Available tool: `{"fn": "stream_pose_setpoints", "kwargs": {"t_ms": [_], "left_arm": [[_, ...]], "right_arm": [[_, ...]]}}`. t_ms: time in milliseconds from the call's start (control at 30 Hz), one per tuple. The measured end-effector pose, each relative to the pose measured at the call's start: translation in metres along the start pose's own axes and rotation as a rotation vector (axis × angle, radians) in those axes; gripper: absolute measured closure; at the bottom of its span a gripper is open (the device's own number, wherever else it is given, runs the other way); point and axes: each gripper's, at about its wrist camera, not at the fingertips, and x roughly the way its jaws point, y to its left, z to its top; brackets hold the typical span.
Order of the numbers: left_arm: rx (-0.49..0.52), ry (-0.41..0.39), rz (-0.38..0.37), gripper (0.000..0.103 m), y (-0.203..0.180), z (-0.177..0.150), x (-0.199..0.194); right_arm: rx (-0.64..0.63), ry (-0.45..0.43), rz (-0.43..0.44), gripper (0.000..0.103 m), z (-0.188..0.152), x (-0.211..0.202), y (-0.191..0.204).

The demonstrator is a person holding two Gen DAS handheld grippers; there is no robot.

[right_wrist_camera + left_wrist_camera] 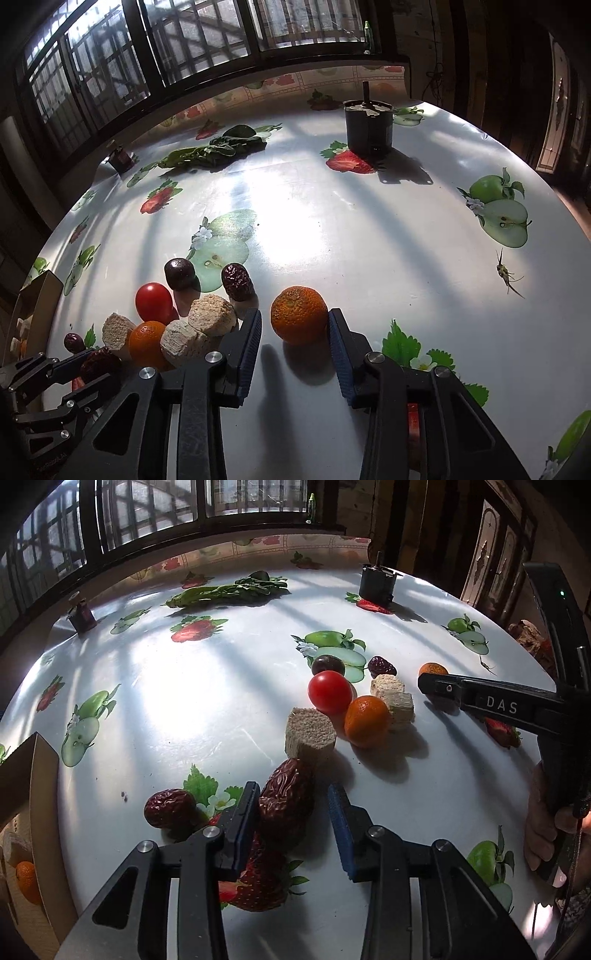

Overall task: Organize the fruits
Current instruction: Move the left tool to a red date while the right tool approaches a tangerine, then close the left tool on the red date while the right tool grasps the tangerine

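**Both claws set astride fruit; neither grip confirmed**

Left claw (291,808): jaws apart. A wrinkled red date (286,799) stands between them, resting against the pad at 9 o'clock; a clear gap remains to the pad at 3 o'clock. The date's long axis runs roughly 12 to 6, along the fingers, so closure would take it across its narrow width.

Right claw (295,334): jaws astride a small orange (299,314). The 3 o'clock pad meets its flank; whether the 9 o'clock pad touches cannot be told, so no clamp is recorded.

Outward from the left claw: a second date (170,808) lies just beside it at 9 o'clock. A bread-like block (310,734) touches the held-between date at 12 o'clock and is the nearest obstruction. Beyond it, a red tomato (330,692) and another orange (367,720) sit close together. A cardboard box (42,794) stands at the surface (166,701) edge at 9 o'clock, already holding pieces; judged the likely destination.

Risk: lifting may nudge the block.
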Motion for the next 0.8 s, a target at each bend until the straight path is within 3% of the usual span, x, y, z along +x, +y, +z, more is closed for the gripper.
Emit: {"fn": "stream_pose_setpoints", "kwargs": {"t_ms": [33, 100, 367, 500, 700, 800], "left_arm": [[0.015, -0.003, 0.016, 0.066, -0.002, 0.0, 0.0], [0.013, -0.005, 0.014, 0.077, -0.003, 0.0, -0.001], [-0.015, -0.023, 0.029, 0.077, -0.002, -0.001, -0.004], [-0.075, -0.058, 0.001, 0.077, 0.003, -0.006, -0.028], [-0.212, -0.125, -0.076, 0.077, 0.04, -0.038, -0.098], [-0.277, -0.139, -0.037, 0.077, 0.077, -0.054, -0.127]], "right_arm": [[0.001, -0.001, -0.002, 0.069, 0.0, 0.0, 0.0], [0.002, -0.005, -0.004, 0.071, 0.0, -0.001, 0.0], [-0.01, -0.066, -0.054, 0.071, -0.003, -0.013, 0.005], [-0.02, -0.107, -0.066, 0.071, -0.002, -0.031, 0.016], [-0.074, -0.145, 0.031, 0.071, -0.012, -0.079, 0.056], [-0.13, -0.15, 0.106, 0.071, -0.018, -0.098, 0.092]]}}
